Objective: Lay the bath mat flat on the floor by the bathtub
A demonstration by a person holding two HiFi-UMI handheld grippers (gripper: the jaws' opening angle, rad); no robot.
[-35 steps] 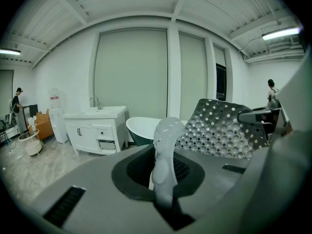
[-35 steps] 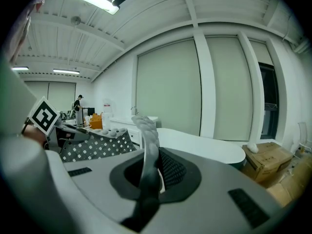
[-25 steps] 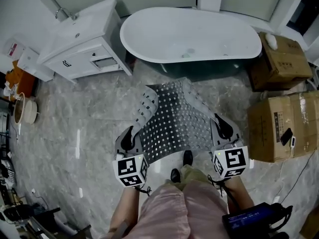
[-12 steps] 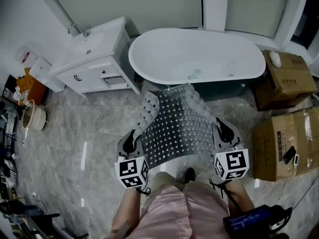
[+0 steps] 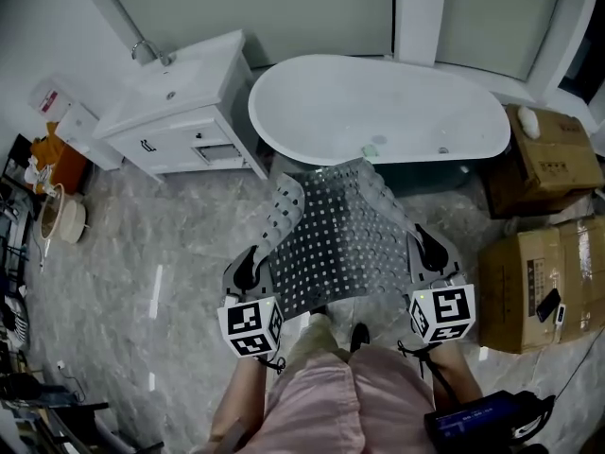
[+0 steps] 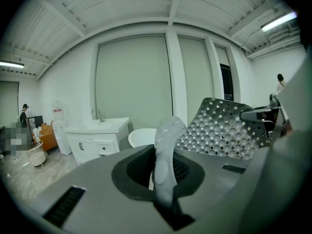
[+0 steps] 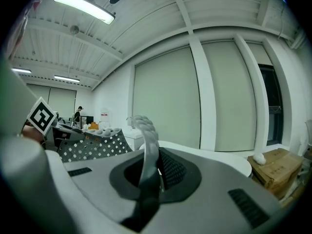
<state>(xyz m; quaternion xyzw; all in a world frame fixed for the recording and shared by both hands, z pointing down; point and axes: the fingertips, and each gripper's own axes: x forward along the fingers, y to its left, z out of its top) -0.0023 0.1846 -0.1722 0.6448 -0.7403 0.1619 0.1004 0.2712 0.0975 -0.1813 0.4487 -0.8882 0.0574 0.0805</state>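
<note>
Floor: a glossy grey marbled tile floor (image 5: 123, 253), on which pale streaks of reflected light are noted. A white oval freestanding bathtub (image 5: 378, 112) is set along the far wall. A white vanity cabinet with basin and chrome tap (image 5: 184, 112) is placed just beside its left end. Brown cardboard boxes (image 5: 544, 272) are seen near its right end. The far wall is made up of tall pale grey-green panels (image 6: 134, 82), which are divided by a white square column (image 6: 173, 82). Overhead, a white ribbed ceiling (image 7: 219, 9) is lit by a fluorescent tube lamp (image 7: 83, 6).
</note>
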